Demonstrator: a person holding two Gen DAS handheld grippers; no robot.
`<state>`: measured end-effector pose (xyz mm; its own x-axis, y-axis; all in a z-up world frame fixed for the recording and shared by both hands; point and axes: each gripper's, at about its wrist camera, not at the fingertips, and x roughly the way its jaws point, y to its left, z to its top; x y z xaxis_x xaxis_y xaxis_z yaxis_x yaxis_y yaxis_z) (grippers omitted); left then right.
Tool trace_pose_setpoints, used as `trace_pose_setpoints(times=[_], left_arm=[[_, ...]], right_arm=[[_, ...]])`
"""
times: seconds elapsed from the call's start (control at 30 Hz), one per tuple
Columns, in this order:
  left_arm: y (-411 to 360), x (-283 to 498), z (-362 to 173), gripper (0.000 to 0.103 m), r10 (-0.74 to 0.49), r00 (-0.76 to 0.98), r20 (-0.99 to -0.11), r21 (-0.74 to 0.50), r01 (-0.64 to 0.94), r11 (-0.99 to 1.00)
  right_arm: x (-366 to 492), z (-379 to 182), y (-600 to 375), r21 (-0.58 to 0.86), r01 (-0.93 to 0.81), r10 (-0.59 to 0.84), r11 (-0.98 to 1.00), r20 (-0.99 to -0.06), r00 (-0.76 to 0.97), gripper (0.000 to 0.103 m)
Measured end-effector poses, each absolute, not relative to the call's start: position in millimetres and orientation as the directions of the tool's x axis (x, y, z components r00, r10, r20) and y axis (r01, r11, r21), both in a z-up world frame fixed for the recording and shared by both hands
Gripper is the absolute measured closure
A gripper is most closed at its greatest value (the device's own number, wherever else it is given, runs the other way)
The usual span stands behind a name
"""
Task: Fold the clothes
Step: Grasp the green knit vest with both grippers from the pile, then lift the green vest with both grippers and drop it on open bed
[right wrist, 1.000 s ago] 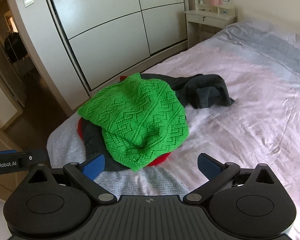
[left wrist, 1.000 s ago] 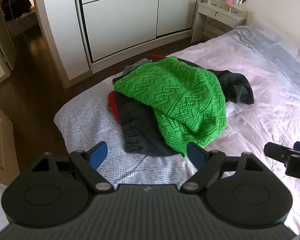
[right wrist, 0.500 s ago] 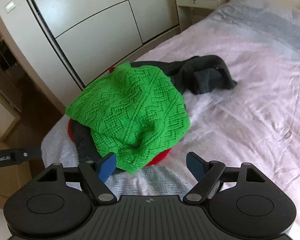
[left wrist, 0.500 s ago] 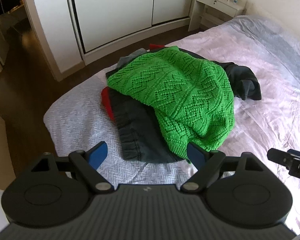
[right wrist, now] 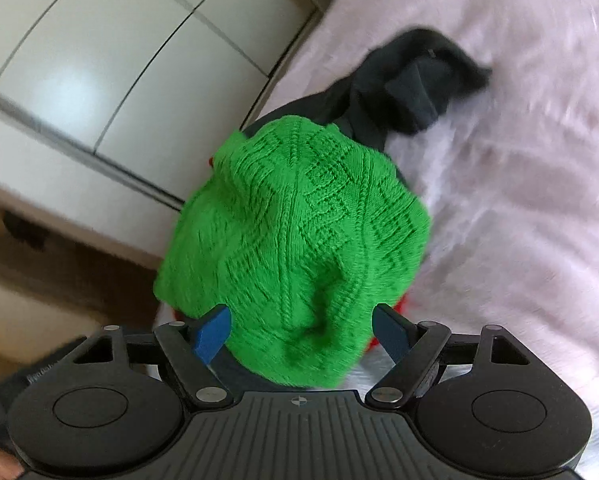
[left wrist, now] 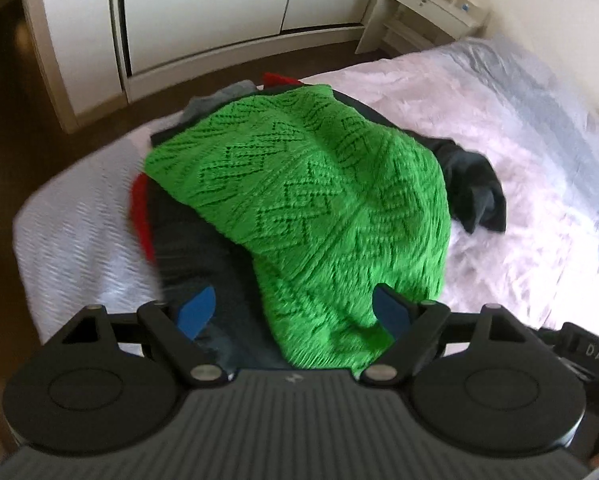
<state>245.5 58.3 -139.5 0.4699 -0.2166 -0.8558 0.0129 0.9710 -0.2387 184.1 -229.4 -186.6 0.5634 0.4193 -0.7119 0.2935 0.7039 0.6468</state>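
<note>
Two open claws, left claw [left wrist: 295, 312], right claw [right wrist: 301, 330], green sweater [left wrist: 319, 200], "DAS" lettering [left wrist: 597, 351]

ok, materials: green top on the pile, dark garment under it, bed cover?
Green sweater: looks like chunky openwork knit, probably acrylic or wool yarn; diamond lace pattern and ribs show, matte.
Dark garment: seems a heavier woven, maybe denim or corduroy; blur leaves it open.
Bed cover: thin pale pink woven sheet, likely cotton; fine creases, faint sheen.
</note>
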Motion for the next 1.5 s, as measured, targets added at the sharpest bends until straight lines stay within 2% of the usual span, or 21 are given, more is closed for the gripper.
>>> trace_pose_setpoints(times=[0.2, 0.5, 0.7, 0.77, 0.83, 0.87, 0.9, 0.97, 1.0, 1.03, 1.1, 1.13, 1.33, 1.5], left_arm=[[58, 279, -164, 0.02, -0.216, 0.444, -0.87, -0.261, -0.042, 0.964], [64, 308, -193, 0.02, -0.226, 0.42, -0.879, -0.297, -0.112, 0.948], [72, 325, -218, 0.031, -0.276, 0.387, -0.88, -0.365, -0.178, 0.914], [76, 327, -223, 0.031, -0.3, 0.388, -0.872, -0.398, -0.202, 0.895], [78, 328, -226, 0.038, -0.318, 0.393, -0.863, -0.422, -0.214, 0.881], [78, 328, -226, 0.04, -0.325, 0.395, -0.86, -0.43, -0.214, 0.877], [78, 328, -226, 0.043, -0.325, 0.398, -0.858, -0.431, -0.213, 0.877], [77, 327, -223, 0.055, -0.314, 0.409, -0.857, -0.42, -0.202, 0.885], [77, 327, -221, 0.063, -0.307, 0.416, -0.856, -0.415, -0.2, 0.888], [78, 326, -218, 0.075, -0.305, 0.426, -0.852, -0.416, -0.195, 0.888], [79, 324, -211, 0.088, -0.312, 0.446, -0.839, -0.425, -0.179, 0.887], [79, 321, -207, 0.09, -0.314, 0.458, -0.832, -0.428, -0.168, 0.888], [75, 298, -160, 0.094, -0.3, 0.549, -0.78, -0.395, -0.061, 0.917], [68, 268, -98, 0.095, -0.346, 0.637, -0.689, -0.393, 0.073, 0.917]], right_arm=[[212, -213, -241, 0.686, 0.359, 0.433, 0.633, -0.698, 0.57, 0.022], [250, -239, -239, 0.692, 0.358, 0.445, 0.627, -0.696, 0.564, 0.022], [277, -255, -233, 0.7, 0.353, 0.463, 0.621, -0.69, 0.556, 0.022], [282, -259, -229, 0.696, 0.348, 0.463, 0.629, -0.694, 0.552, 0.022], [285, -260, -224, 0.681, 0.334, 0.462, 0.652, -0.706, 0.537, 0.023], [287, -260, -221, 0.669, 0.321, 0.459, 0.671, -0.714, 0.528, 0.032], [288, -260, -218, 0.656, 0.307, 0.456, 0.689, -0.722, 0.52, 0.06], [287, -258, -213, 0.627, 0.269, 0.445, 0.731, -0.736, 0.51, 0.075], [285, -254, -211, 0.627, 0.24, 0.45, 0.741, -0.729, 0.516, 0.082], [282, -249, -210, 0.62, 0.215, 0.449, 0.755, -0.727, 0.519, 0.084], [273, -237, -207, 0.62, 0.173, 0.454, 0.765, -0.71, 0.538, 0.088], [267, -229, -206, 0.63, 0.156, 0.463, 0.76, -0.695, 0.551, 0.089], [225, -184, -205, 0.695, 0.059, 0.519, 0.716, -0.588, 0.62, 0.092], [188, -139, -216, 0.747, 0.017, 0.526, 0.664, -0.484, 0.699, 0.092]])
